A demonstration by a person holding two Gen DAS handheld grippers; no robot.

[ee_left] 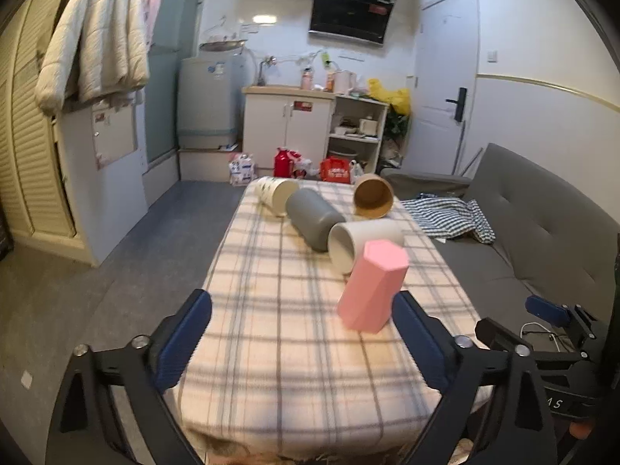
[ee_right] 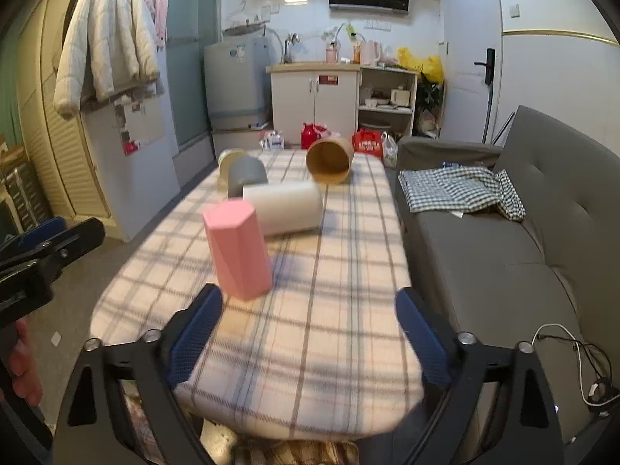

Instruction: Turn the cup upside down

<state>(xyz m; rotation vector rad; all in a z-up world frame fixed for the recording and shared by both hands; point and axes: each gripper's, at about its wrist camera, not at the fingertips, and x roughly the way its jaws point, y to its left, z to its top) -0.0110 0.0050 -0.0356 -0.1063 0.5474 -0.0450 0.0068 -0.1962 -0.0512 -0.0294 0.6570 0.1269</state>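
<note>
A pink faceted cup (ee_left: pixel 372 285) (ee_right: pixel 238 248) stands on the plaid tablecloth (ee_left: pixel 290 329) (ee_right: pixel 310 310) with its closed end up. Behind it a white cup (ee_left: pixel 362 242) (ee_right: pixel 285 207), a grey cup (ee_left: pixel 314 217) (ee_right: pixel 246 174), a patterned cream cup (ee_left: pixel 275 193) (ee_right: pixel 228 161) and a brown cup (ee_left: pixel 374 197) (ee_right: pixel 329 161) lie on their sides. My left gripper (ee_left: pixel 302 343) is open and empty, the pink cup just ahead of its right finger. My right gripper (ee_right: pixel 310 339) is open and empty, the pink cup just ahead of its left finger.
A grey sofa (ee_left: pixel 542 232) (ee_right: pixel 523 232) with a checked cloth (ee_left: pixel 449 215) (ee_right: pixel 461 192) runs along the table's right side. Kitchen cabinets (ee_left: pixel 288 124) and bags on the floor stand beyond the far end. The other gripper shows at the right edge (ee_left: pixel 550 310) and left edge (ee_right: pixel 50 248).
</note>
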